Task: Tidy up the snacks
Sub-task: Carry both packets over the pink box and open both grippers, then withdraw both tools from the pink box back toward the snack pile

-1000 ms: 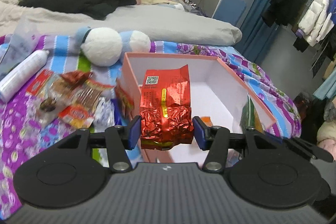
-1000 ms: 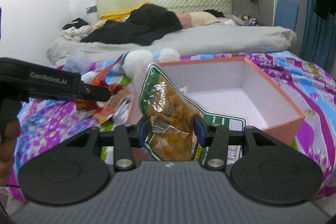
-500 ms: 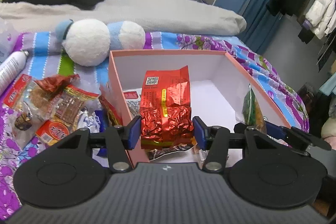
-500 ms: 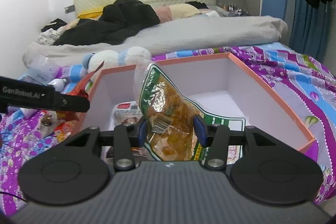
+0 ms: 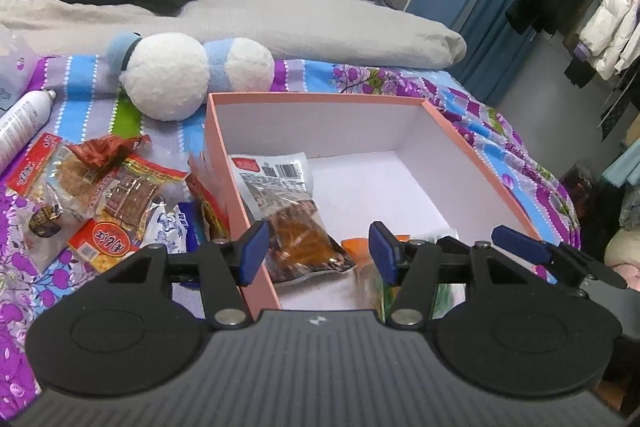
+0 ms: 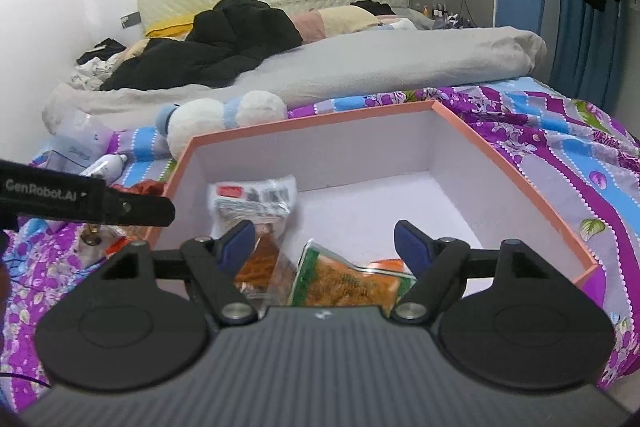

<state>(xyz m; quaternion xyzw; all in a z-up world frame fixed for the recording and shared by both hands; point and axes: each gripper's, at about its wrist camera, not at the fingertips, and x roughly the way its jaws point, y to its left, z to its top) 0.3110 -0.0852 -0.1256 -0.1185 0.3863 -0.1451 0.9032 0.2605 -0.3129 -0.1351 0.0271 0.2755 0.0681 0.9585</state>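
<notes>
A salmon-pink box (image 5: 316,99) with a white inside lies on the patterned bedspread. In it are a clear pack of brown snack (image 5: 288,211) and a green-edged pack of orange snack (image 6: 348,283). My left gripper (image 5: 317,253) hangs over the box's near left corner; its jaws are opening with nothing between them. My right gripper (image 6: 325,245) is above the near end of the box (image 6: 312,121), its jaws opening wide, the green-edged pack lying free below them. The red foil pack is out of sight. The left gripper's arm (image 6: 88,205) shows in the right wrist view.
Several loose snack packs (image 5: 100,195) lie left of the box. A white and blue plush toy (image 5: 168,79) rests behind it, a white spray can (image 5: 20,123) at far left. A grey duvet (image 6: 360,67) and a black coat (image 6: 224,39) cover the bed; clothes (image 5: 600,7) hang at right.
Both grippers moved forward over the box and let go. The red foil pack has left the left jaws. The green-edged pack dropped from the right jaws into the box.
</notes>
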